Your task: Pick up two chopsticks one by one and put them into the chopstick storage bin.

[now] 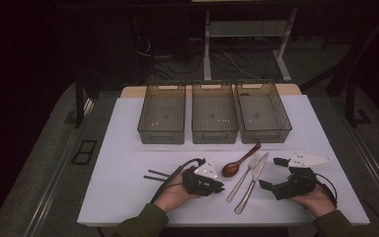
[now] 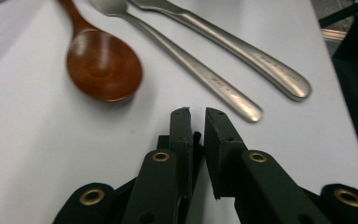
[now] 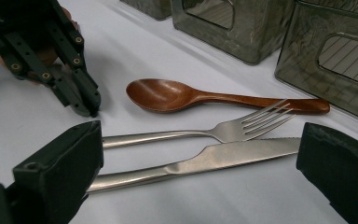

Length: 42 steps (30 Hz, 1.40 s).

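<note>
High view, lower centre: knife (image 1: 251,181) and fork (image 1: 242,177) lie between left gripper (image 1: 215,187), jaws nearly together, and right gripper (image 1: 271,173), jaws wide apart, handles toward the person.

My two grippers are black, the left gripper (image 1: 218,187) and the right gripper (image 1: 271,174) alike, each topped with a pale grey plate, and brass-coloured rivets dot my left one's jaws. The wooden spoon (image 1: 239,161) is a glossy reddish brown. The fork (image 1: 242,178) and knife (image 1: 251,182) are dull silver steel. The table top (image 1: 123,163) is plain white. The three bins (image 1: 214,112) are smoky translucent grey, ribbed with fine lines. My sleeves (image 1: 145,222) are olive green.
</note>
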### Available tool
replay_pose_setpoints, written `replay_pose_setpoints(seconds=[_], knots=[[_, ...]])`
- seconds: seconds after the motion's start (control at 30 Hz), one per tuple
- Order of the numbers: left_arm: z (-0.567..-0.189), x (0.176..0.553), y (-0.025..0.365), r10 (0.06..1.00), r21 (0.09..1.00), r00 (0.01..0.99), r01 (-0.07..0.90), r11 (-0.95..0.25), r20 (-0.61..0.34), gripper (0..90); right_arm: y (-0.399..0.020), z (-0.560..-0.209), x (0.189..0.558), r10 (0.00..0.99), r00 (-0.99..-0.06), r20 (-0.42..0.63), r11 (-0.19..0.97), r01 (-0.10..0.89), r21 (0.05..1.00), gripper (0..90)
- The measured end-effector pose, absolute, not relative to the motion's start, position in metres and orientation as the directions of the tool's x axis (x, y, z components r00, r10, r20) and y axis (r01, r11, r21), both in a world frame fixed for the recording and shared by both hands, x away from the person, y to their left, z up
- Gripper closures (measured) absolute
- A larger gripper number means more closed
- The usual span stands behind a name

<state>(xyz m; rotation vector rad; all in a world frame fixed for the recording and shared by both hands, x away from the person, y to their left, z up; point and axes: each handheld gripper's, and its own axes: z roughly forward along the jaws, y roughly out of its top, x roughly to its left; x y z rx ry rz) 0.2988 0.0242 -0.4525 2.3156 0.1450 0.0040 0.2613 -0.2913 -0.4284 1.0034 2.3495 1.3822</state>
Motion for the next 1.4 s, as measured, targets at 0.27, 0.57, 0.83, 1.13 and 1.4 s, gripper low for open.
replay_pose_setpoints(seconds=[0.27,0.57,0.83,1.13,1.4], knots=[[-0.453,0.309,0.027,0.157,0.730,0.986,0.147,-0.667,-0.055,80.1,-0.292,-0.428,0.261,0.663,-0.736,0.137,0.317,0.441,0.840,0.0],[-0.453,0.326,0.033,0.239,0.739,0.969,0.208,-0.641,-0.065,80.0,-0.292,-0.428,0.261,0.662,-0.737,0.137,0.316,0.440,0.841,0.1],[-0.453,0.338,0.032,0.271,0.740,0.961,0.217,-0.637,-0.048,80.1,-0.292,-0.428,0.261,0.663,-0.736,0.137,0.316,0.441,0.840,0.0],[-0.453,0.347,0.033,0.304,0.748,0.951,0.243,-0.618,-0.058,71.1,-0.292,-0.428,0.261,0.661,-0.737,0.137,0.316,0.440,0.841,0.0],[-0.433,0.339,0.055,0.344,0.780,0.936,0.273,-0.563,-0.079,56.6,-0.293,-0.428,0.261,0.661,-0.737,0.138,0.314,0.439,0.842,0.0]])
